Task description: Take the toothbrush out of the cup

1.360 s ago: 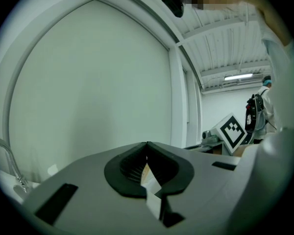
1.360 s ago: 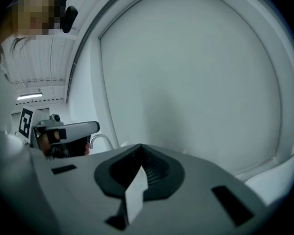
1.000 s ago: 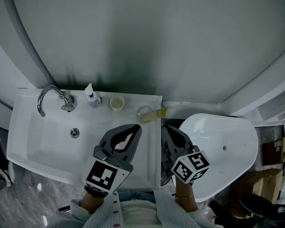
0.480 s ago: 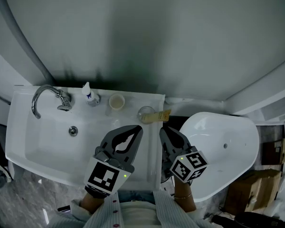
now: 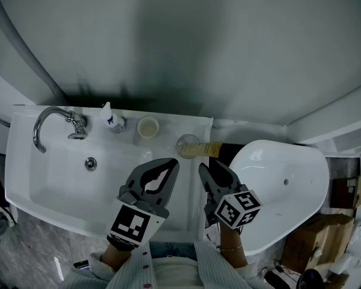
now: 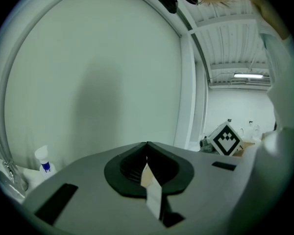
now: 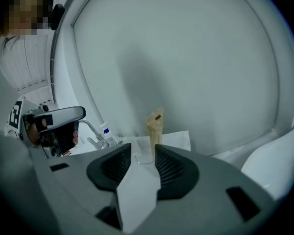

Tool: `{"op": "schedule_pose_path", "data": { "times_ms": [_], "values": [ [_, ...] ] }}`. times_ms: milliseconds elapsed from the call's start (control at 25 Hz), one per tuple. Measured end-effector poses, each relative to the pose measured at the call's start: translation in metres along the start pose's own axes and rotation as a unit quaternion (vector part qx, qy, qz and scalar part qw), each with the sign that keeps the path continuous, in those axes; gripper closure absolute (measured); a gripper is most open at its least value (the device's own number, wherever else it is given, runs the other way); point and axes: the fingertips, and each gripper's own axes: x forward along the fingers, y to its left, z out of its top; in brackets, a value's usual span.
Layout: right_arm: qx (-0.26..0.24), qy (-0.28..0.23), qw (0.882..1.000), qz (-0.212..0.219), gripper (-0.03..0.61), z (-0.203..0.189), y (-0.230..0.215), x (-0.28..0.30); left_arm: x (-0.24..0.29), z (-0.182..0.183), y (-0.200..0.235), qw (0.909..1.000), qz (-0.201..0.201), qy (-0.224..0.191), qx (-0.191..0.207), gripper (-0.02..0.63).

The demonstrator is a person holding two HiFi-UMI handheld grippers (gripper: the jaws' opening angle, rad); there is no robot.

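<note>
Dim, cool light (dark vignetted corners), fisheye bending at edges.

The white sink [image 5: 45, 188] carried four things along its back edge: a tap [image 5: 48, 122] at the left, a small bottle [image 5: 111, 118] just beside it, a cream cup [image 5: 147, 127] near that, and a clear cup [image 5: 187, 144] at the right corner. A drain [image 5: 91, 162] sat in the basin.

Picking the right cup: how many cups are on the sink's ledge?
2. A small cream cup sits on the ledge, right of the white bottle; a clear cup stands at its right end, holding the packaged toothbrush. None looks hidden.
</note>
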Motion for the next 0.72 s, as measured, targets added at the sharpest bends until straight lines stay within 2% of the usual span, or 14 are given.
{"op": "schedule_pose_path", "data": {
  "times_ms": [320, 720],
  "values": [
    [0.01, 0.015, 1.0, -0.01, 0.398, -0.005, -0.015, 0.022, 0.015, -0.015, 0.01, 0.9998, -0.007, 0.016, -0.009, 0.597],
    [0.023, 0.017, 0.999, -0.017, 0.39, -0.007, -0.027, 0.043, 0.029, -0.03, 0.021, 0.9993, -0.005, 0.029, -0.024, 0.597]
  ]
}}
